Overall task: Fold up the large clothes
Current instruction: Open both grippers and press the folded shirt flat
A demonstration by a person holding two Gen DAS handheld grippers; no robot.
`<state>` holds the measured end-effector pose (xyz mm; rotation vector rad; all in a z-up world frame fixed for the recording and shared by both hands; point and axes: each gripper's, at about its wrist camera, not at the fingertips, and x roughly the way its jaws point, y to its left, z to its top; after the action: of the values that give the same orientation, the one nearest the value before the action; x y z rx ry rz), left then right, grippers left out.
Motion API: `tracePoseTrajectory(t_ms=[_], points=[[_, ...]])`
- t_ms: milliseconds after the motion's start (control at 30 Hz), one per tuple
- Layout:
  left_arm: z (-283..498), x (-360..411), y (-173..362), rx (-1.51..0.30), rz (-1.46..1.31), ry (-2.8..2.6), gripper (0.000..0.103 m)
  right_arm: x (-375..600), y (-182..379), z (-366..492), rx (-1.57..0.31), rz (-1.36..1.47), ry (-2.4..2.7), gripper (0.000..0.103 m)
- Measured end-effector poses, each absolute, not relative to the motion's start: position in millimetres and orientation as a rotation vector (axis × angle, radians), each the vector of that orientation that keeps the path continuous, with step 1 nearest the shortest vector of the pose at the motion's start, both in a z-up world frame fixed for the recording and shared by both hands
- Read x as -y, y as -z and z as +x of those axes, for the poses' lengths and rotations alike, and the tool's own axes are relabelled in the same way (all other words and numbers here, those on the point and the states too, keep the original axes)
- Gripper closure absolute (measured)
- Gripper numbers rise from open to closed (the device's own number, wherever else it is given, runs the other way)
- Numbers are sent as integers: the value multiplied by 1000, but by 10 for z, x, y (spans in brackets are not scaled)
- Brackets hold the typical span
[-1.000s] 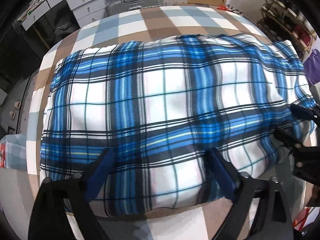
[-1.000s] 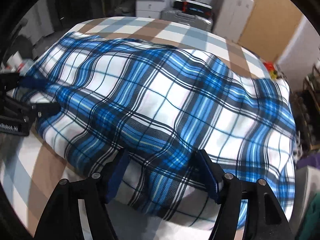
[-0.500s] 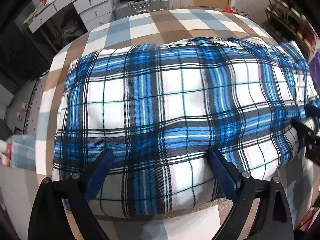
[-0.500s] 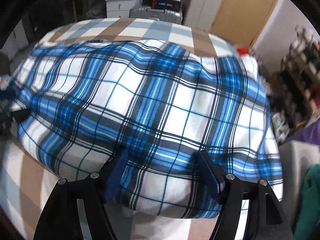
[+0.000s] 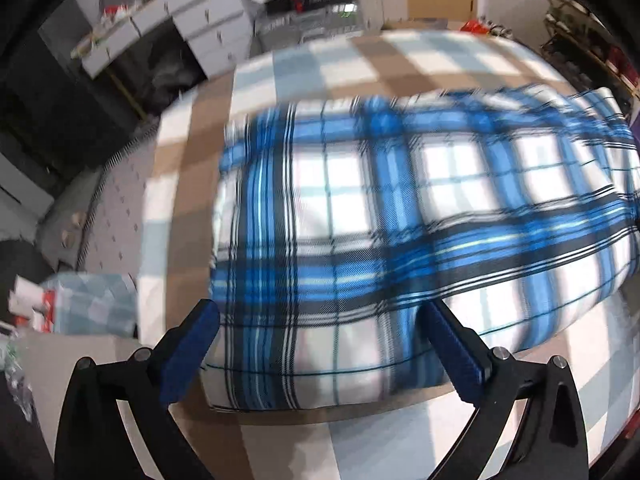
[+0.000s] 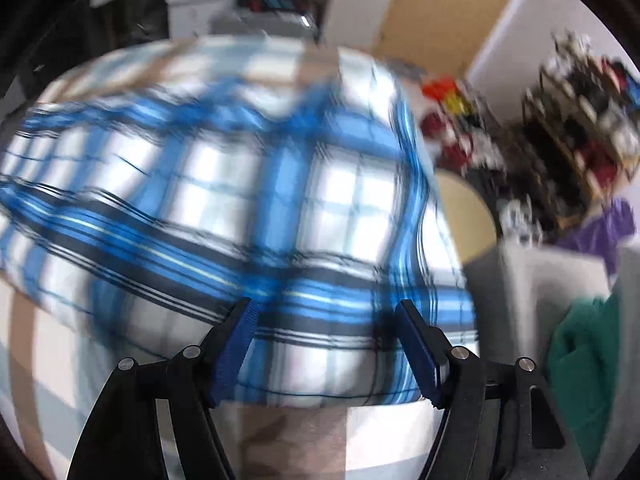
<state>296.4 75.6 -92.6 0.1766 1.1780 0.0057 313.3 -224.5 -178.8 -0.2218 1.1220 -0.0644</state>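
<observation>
While blurred, plaid garment on checked table, both tools spread.

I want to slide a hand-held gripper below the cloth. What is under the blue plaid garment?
The blue plaid garment lies on a table with a brown, white and grey checked cover, visible all around it. Whatever is directly beneath the cloth is covered and cannot be seen.

Blue plaid garment folded on checkered tablecloth, left gripper jaws spread over its near edge

No legible text anywhere
</observation>
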Motion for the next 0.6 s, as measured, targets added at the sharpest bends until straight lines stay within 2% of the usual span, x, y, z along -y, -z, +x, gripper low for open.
tracePoseTrajectory(t_ms=[67,233,267,433,533,600], points=[[2976,-801,1048,-1208,167,-31,3,2240,1783,3128,-1096,-213,71,31],[2975,-828,1116,-1219,134,-33,2,2393,1676,3118,-1160,-134,80,32],[2969,-811,1075,-1224,156,-49,3,2433,1600,3107,-1144,-117,79,36],[2877,-585,628,-1123,144,18,5,2095,1228,3018,-1051,-41,-93,34],[2951,-255,539,-1113,139,87,5,1835,1315,3125,-1115,112,-218,34],[3019,-93,699,-1158,204,78,5,1667,1481,3200,-1152,76,-211,34]])
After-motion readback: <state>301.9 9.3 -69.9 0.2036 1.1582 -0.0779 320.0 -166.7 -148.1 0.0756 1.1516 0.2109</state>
